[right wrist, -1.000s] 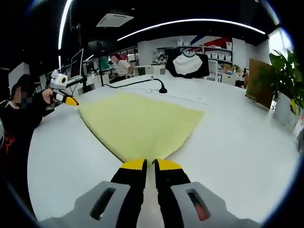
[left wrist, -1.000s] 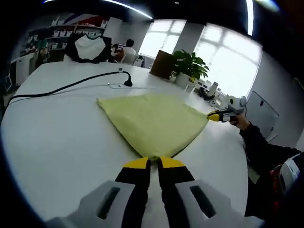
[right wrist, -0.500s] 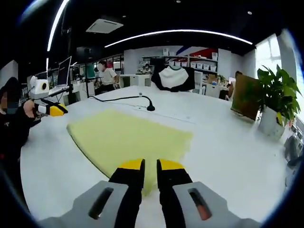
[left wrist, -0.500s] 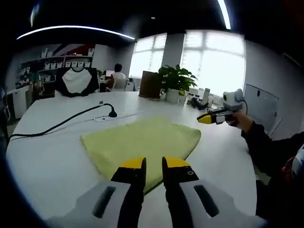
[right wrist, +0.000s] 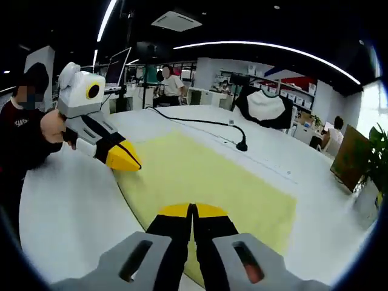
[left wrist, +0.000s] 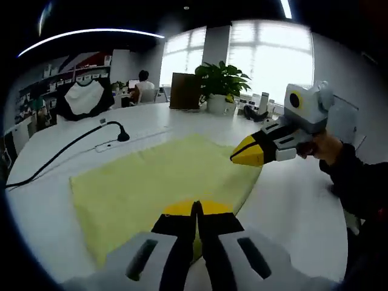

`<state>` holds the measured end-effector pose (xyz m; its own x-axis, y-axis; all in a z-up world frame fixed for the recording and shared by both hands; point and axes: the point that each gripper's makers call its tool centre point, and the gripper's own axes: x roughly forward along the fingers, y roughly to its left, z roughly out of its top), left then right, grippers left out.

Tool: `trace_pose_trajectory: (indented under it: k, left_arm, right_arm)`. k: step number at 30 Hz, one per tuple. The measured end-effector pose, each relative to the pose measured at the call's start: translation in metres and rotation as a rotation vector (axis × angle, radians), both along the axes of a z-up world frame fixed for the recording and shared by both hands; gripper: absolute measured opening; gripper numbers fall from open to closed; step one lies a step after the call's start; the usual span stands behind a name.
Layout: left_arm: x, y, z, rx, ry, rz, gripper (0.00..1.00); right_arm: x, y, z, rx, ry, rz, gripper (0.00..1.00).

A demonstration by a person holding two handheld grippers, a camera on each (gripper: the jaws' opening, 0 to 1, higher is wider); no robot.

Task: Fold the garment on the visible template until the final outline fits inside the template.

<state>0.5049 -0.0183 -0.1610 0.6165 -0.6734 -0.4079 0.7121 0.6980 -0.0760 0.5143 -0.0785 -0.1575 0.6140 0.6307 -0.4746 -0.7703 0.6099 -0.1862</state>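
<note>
The yellow garment point(left wrist: 154, 182) lies spread flat on the white worktop point(left wrist: 291, 200), near a black gooseneck microphone point(left wrist: 121, 133) and its cable. The left tongs point(left wrist: 195, 209) are pressed together above the cloth's near edge, with nothing seen between the tips. The right tongs point(right wrist: 193, 212) are likewise together over the garment.

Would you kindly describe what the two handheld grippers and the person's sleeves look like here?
Each gripper has black jaws tipped in yellow, rising from light grey housings with dark slots. The left gripper and the right gripper both taper to a yellow beak, black behind it, on a white-grey body. The person's sleeve is dark.
</note>
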Motion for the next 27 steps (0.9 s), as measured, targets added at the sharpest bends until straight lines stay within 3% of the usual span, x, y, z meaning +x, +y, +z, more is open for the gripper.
trace_pose_trajectory:
  k: [2, 4, 6, 7, 10, 12, 14, 16, 19, 22, 24, 27]
  left_arm:
    - [0.006, -0.007, -0.005, 0.030, -0.016, 0.009, 0.01]
    - [0.007, -0.016, -0.010, 0.043, -0.019, -0.001, 0.01]
    - [0.011, -0.021, -0.012, 0.045, -0.041, 0.007, 0.01]
    - [0.011, -0.023, -0.013, 0.047, -0.041, 0.007, 0.01]
    - [0.015, -0.027, -0.019, 0.049, -0.042, 0.009, 0.01]
    - [0.015, -0.026, -0.025, 0.056, -0.014, 0.022, 0.01]
    - [0.010, -0.029, -0.030, 0.003, 0.059, 0.028, 0.01]
    - [0.012, -0.027, -0.031, -0.013, 0.058, 0.039, 0.01]
    - [0.010, -0.029, -0.031, -0.015, 0.037, 0.036, 0.01]
    - [0.006, -0.030, -0.031, 0.124, -0.078, -0.033, 0.00]
    - [0.004, -0.030, -0.031, 0.185, -0.112, -0.047, 0.00]
    - [0.001, -0.031, -0.032, 0.186, -0.120, -0.049, 0.00]
  right_arm:
    - [0.005, 0.007, -0.002, -0.001, -0.026, -0.005, 0.00]
    - [0.015, 0.014, 0.002, -0.004, -0.116, 0.005, 0.00]
    - [0.016, 0.027, 0.004, -0.002, -0.203, 0.080, 0.00]
    - [0.014, 0.027, -0.002, 0.014, -0.164, 0.063, 0.00]
    - [0.015, 0.026, -0.013, 0.004, -0.133, 0.032, 0.00]
    - [0.014, 0.023, -0.022, -0.024, -0.125, 0.027, 0.00]
    - [0.013, 0.021, -0.027, -0.015, -0.107, 0.019, 0.00]
    - [0.010, 0.021, -0.033, 0.007, -0.080, 0.020, 0.00]
    - [0.008, 0.021, -0.038, 0.006, -0.086, 0.023, 0.00]
    - [0.007, 0.022, -0.038, -0.022, -0.126, 0.050, 0.00]
    - [0.006, 0.021, -0.038, -0.020, -0.145, 0.055, 0.00]
    - [0.006, 0.018, -0.038, 0.017, -0.096, 0.047, 0.00]
